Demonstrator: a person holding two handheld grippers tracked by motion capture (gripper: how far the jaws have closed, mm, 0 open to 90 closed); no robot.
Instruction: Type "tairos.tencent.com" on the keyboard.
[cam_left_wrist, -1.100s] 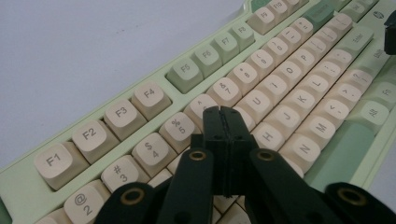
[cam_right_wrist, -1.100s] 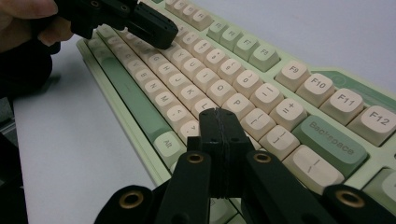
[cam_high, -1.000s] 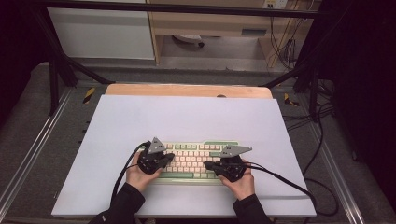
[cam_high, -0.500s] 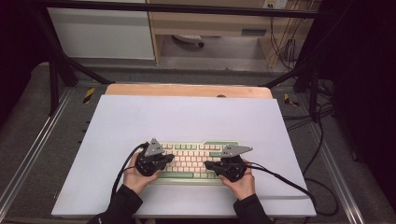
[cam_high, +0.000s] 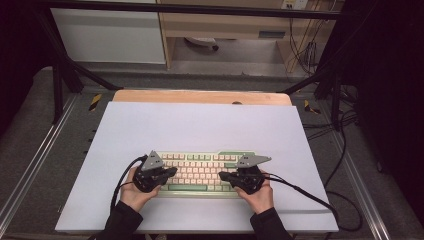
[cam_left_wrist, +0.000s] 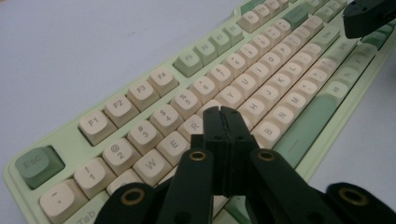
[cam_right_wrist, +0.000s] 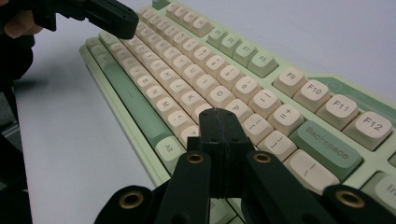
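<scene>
Keyboard (cam_high: 200, 172) lying flat on a pale sheet (cam_high: 200, 125) that covers the table, near the edge closest to the person, with its long side running across the high view. The left gripper (cam_high: 170, 172) is over the keyboard's left end and the right gripper (cam_high: 222, 176) over its right half, each pointing inward toward the middle of the key field, the two tips well apart. In the left gripper view (cam_left_wrist: 223, 114) the closed tip sits above the letter rows, near the R and T keys, with the F-key row beyond it and the Esc key (cam_left_wrist: 38, 164) at the near left corner. In the right gripper view (cam_right_wrist: 219, 116) the tip sits above the right-hand letter keys, just short of the P key, with the Backspace key (cam_right_wrist: 327, 147) to its right.

The keyboard has a light green case, cream keycaps with dark legends, and darker green caps for Esc, Backspace, the space bar (cam_high: 187, 188) and a group of function keys.

Both pairs of jaws are pressed fully together with nothing between them. Whether either tip touches a keycap cannot be told. A hand (cam_high: 135, 192) holds the left gripper, and another hand (cam_high: 259, 195) holds the right.
</scene>
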